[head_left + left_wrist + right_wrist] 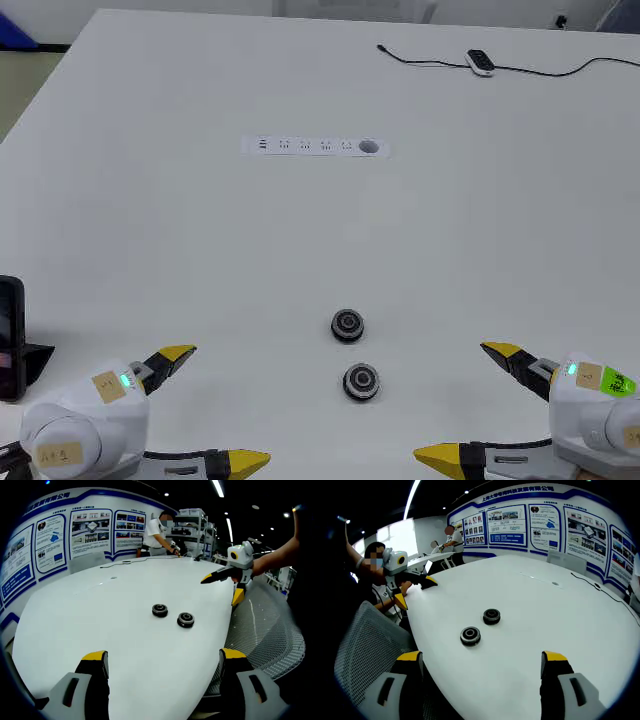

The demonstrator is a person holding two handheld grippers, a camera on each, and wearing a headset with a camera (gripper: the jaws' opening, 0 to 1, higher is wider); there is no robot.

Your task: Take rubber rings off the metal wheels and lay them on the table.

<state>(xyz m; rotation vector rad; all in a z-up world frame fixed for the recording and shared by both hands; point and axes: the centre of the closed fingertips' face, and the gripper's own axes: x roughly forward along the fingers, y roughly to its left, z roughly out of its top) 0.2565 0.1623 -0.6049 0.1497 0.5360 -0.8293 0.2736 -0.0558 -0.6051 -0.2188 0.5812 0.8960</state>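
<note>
On the table (200, 250), we find far wheel (348, 325) and near wheel (361, 381) between left gripper (215, 407) and right gripper (462, 403), both spread apart.

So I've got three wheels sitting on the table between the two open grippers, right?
Not three. The head view shows two: the nearer wheel and the farther wheel. The rest holds: they sit on the table between the left gripper and the right gripper, both open.
</note>
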